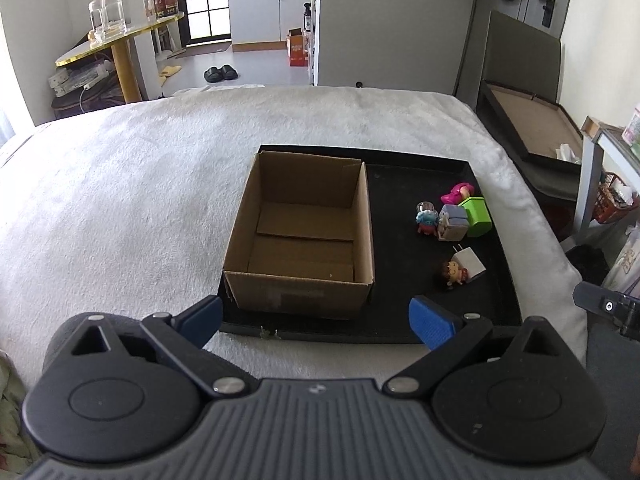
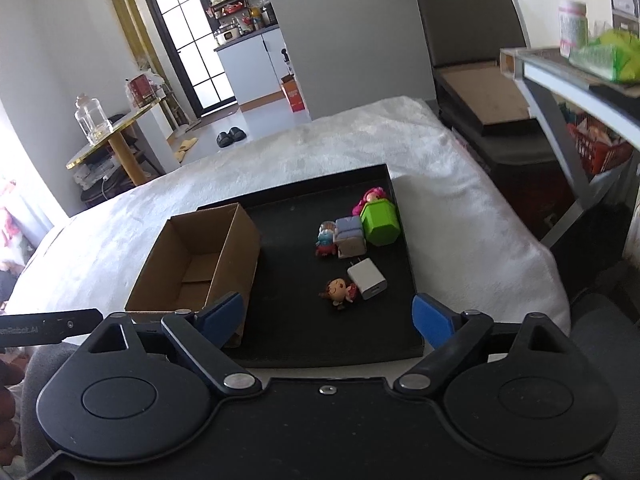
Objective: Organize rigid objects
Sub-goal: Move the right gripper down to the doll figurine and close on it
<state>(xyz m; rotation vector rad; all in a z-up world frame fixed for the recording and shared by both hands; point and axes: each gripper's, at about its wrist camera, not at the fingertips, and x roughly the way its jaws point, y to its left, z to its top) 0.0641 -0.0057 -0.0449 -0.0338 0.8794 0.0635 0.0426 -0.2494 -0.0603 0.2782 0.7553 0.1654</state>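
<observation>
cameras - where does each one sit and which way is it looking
Left wrist: on the left gripper, angled down at the cardboard box on the black tray; its own open blue fingers show, and the other gripper's tip at the right edge.
Right wrist: on the right gripper, angled down at the white charger and toys; own open fingers show.
Shared: box, tray, toys, white blanket.

Home: bed blanket (image 1: 160,184), slippers (image 1: 221,73), kitchen counter (image 1: 272,8).
</observation>
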